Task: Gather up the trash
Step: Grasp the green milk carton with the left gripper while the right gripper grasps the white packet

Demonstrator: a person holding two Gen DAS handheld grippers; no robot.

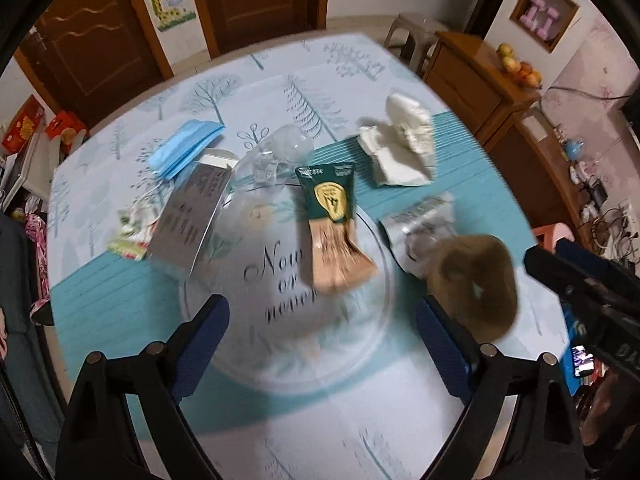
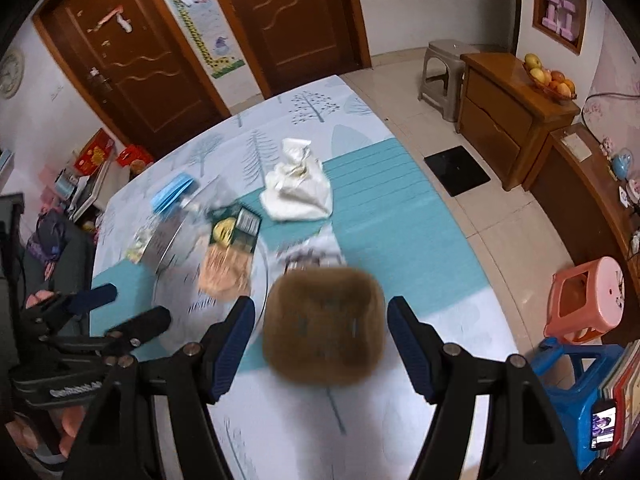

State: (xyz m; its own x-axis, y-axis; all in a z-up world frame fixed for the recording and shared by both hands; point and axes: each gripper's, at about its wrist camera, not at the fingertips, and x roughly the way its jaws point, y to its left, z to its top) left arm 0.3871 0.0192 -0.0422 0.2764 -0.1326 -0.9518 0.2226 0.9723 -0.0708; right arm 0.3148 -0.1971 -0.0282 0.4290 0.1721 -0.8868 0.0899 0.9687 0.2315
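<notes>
Your right gripper (image 2: pixel 321 334) has its jaws spread on either side of the brown basket (image 2: pixel 324 326) without touching it. Your left gripper (image 1: pixel 322 326) hangs released above the glass plate (image 1: pixel 372 344), where a wrapper (image 1: pixel 334 232) lies among trash on the tabletop (image 1: pixel 400 432).

Table (image 1: pixel 120 312) bears basket (image 1: pixel 476 284), wrappers (image 1: pixel 336 232), tissue (image 1: pixel 400 148).

Domestic living or dining room, apparently. Ahead of the hand-held gripper: a table (image 2: pixel 360 216) under a tree-print cloth, two panelled wooden doors (image 2: pixel 292 12), a child's height chart (image 2: pixel 196 20). Right: wooden cabinet (image 2: pixel 504 120) bearing a fruit bowl (image 2: pixel 550 76), plastic stools (image 2: pixel 588 300).
</notes>
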